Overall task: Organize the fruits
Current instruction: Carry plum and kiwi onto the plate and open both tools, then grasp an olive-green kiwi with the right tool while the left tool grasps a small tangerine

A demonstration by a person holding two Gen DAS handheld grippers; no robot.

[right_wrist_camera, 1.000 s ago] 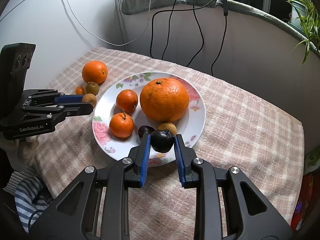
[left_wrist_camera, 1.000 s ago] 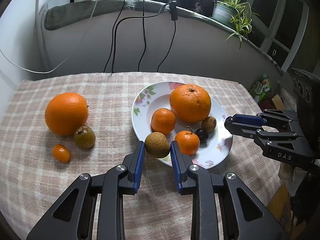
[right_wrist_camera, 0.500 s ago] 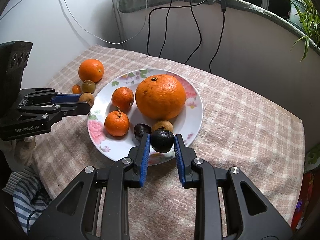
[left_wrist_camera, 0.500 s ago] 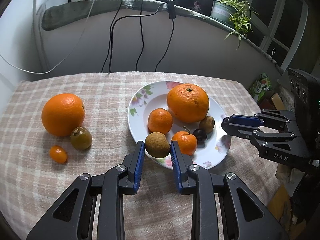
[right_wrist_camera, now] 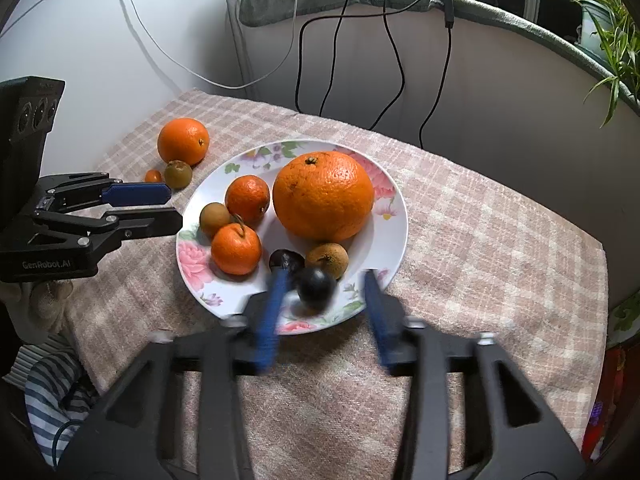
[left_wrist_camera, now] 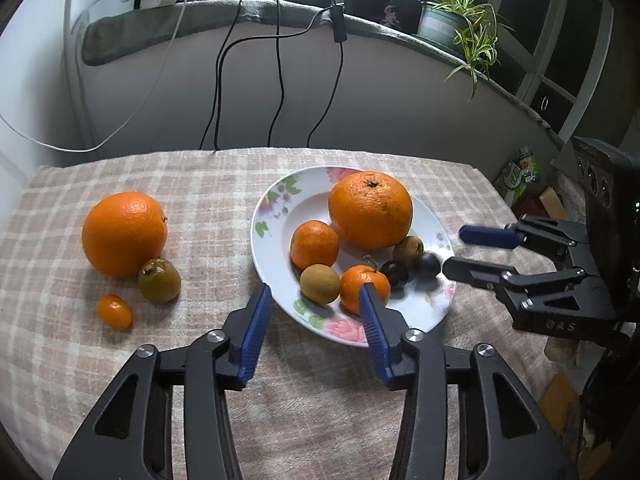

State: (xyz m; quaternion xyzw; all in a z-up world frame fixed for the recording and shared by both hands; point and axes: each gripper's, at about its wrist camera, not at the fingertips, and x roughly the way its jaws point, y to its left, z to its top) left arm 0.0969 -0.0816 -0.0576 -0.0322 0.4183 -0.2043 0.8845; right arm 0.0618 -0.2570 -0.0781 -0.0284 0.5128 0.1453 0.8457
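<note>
A flowered plate holds a big orange, two mandarins and several small brown and dark fruits. My left gripper hangs over the plate's near rim. Its jaws are opening, and the round brown fruit lies free on the plate between them. My right gripper is over the opposite rim, jaws opening too, with the dark fruit loose between them. On the cloth to the left lie another orange, a greenish-brown fruit and a tiny orange fruit.
The checked cloth covers a small table set against a wall, with black cables hanging down behind it. A potted plant stands on the ledge above. The table drops off at the right, where boxes sit on the floor.
Both grippers have spread their jaws. The brown fruit and the dark fruit, held before, now rest on the plate. Neither hand has shifted.
</note>
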